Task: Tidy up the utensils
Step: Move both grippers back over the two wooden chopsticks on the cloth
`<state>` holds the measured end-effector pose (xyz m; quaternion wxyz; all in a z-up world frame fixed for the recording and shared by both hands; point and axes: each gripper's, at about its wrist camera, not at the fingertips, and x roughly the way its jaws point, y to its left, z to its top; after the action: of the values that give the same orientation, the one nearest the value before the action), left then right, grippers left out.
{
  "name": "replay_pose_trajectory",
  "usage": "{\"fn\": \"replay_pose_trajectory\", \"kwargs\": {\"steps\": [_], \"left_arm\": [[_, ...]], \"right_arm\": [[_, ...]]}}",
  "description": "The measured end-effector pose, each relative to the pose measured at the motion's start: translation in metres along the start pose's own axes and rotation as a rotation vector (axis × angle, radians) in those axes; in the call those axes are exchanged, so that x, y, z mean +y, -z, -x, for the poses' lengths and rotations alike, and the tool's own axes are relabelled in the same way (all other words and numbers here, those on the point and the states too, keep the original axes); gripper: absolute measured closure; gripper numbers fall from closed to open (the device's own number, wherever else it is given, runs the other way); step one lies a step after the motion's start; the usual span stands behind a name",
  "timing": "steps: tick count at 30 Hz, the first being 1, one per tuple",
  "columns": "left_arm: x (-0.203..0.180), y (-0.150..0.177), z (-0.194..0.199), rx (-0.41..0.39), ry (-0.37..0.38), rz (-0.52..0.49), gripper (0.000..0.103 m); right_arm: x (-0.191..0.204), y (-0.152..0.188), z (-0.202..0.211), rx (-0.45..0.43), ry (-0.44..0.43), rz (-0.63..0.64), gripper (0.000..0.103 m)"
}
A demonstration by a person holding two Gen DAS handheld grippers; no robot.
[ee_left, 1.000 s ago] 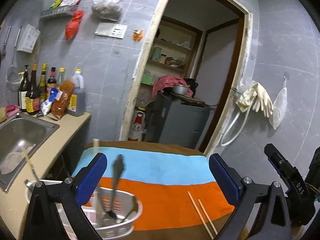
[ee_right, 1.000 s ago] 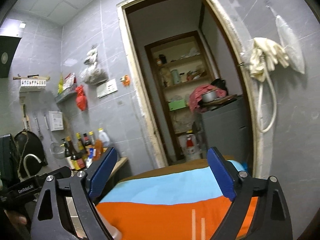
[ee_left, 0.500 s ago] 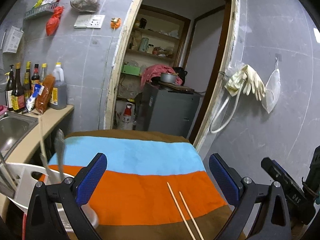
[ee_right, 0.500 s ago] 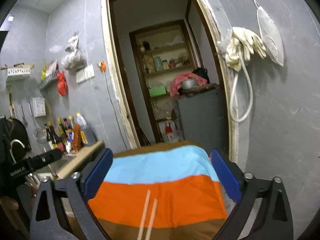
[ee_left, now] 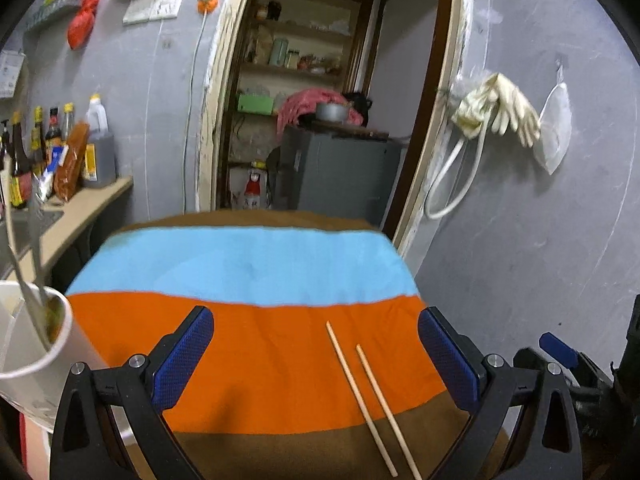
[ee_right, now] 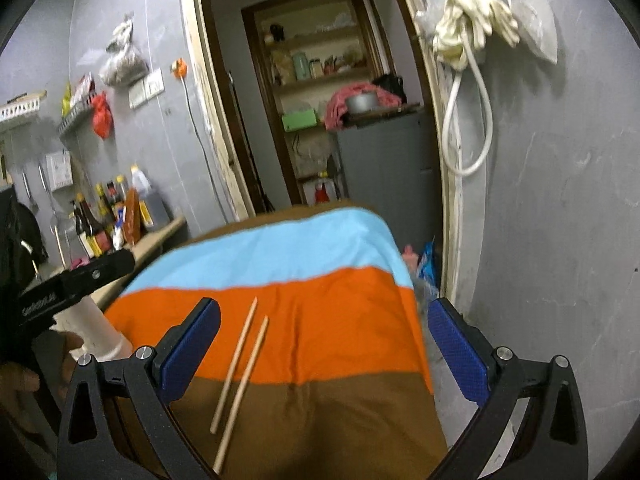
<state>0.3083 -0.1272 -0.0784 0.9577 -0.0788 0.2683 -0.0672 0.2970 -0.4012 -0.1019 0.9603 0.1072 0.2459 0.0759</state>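
Note:
Two wooden chopsticks (ee_left: 372, 396) lie side by side on the striped cloth (ee_left: 248, 264), across its orange and brown bands; they also show in the right wrist view (ee_right: 240, 364). A white utensil holder (ee_left: 38, 344) with several utensils standing in it sits at the cloth's left edge; its side shows in the right wrist view (ee_right: 100, 332). My left gripper (ee_left: 316, 356) is open and empty above the cloth, the chopsticks between its jaws. My right gripper (ee_right: 324, 348) is open and empty, the chopsticks near its left jaw.
A counter (ee_left: 80, 204) with sauce bottles (ee_left: 24, 160) and a sink runs along the left wall. An open doorway (ee_left: 320, 120) with a grey cabinet is behind the table. Rubber gloves (ee_left: 496, 112) and a hose hang on the right wall.
Both grippers have tilted down and swung toward the chopsticks. In the left wrist view the holder slid off to the left edge. Both stay open.

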Motion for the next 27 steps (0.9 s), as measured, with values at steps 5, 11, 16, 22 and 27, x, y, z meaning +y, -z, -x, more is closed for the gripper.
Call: {"fn": "replay_pose_trajectory", "kwargs": {"steps": [5,11,16,22,27], "left_arm": [[0.010,0.007,-0.030,0.124,0.022,0.072,0.001],[0.023,0.020,-0.052,0.217,-0.035,0.134,0.001],[0.028,0.030,-0.063,0.275,-0.078,0.121,0.001],[0.034,0.035,-0.073,0.336,-0.081,0.146,0.001],[0.038,0.036,-0.078,0.348,-0.090,0.168,0.001]], "right_arm": [[0.002,0.019,-0.023,0.124,0.017,0.035,0.001],[0.006,0.032,-0.040,0.195,0.006,0.045,0.001],[0.018,0.042,-0.057,0.267,-0.017,0.080,0.001],[0.035,0.058,-0.081,0.379,-0.026,0.139,0.001],[0.042,0.065,-0.087,0.417,-0.024,0.166,0.001]]}}
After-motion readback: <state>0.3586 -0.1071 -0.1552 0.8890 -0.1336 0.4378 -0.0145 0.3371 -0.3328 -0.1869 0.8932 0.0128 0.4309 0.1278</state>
